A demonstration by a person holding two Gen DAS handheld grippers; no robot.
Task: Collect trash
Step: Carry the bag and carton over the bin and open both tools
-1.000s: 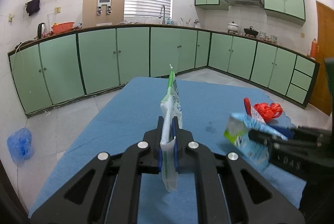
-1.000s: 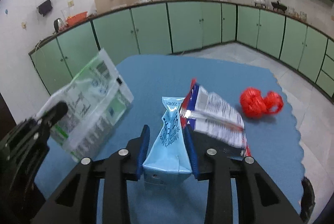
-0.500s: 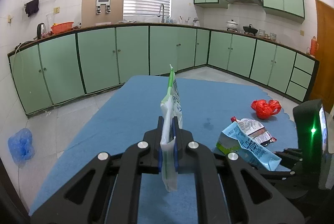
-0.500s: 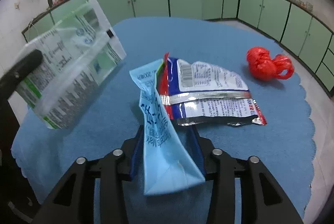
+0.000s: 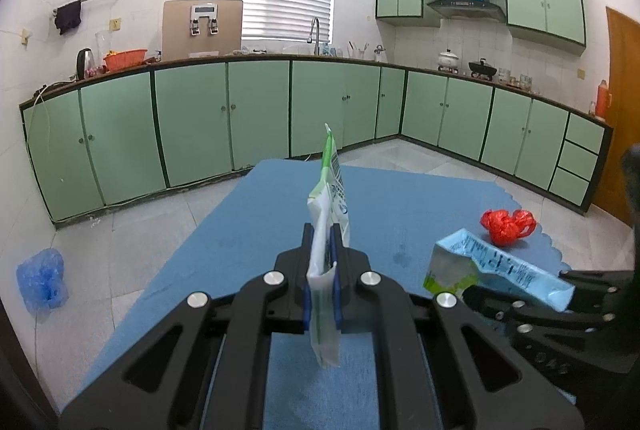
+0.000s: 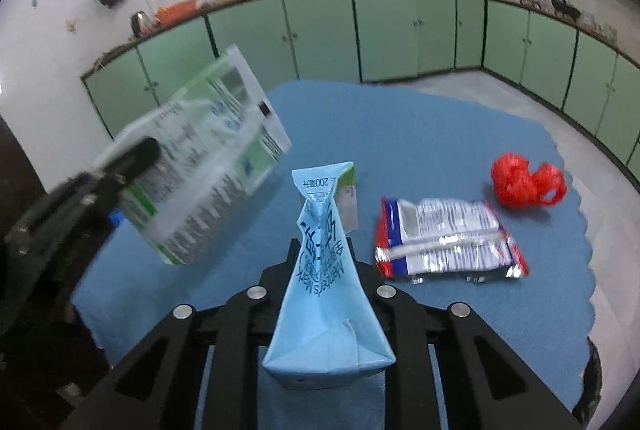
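Observation:
My left gripper is shut on a flattened green-and-white pouch, held edge-on above the blue table. The pouch also shows at the left of the right wrist view. My right gripper is shut on a crushed light-blue carton, held above the table; it shows at the right of the left wrist view. A red, white and blue snack wrapper lies flat on the table right of the carton. A crumpled red plastic bag lies beyond it.
The blue cloth has a scalloped right edge. Green kitchen cabinets run along the far walls. A blue plastic bag lies on the tiled floor at the left.
My right gripper has lifted the light-blue carton up off the table and away from the snack wrapper. My left gripper still holds the pouch in the same place.

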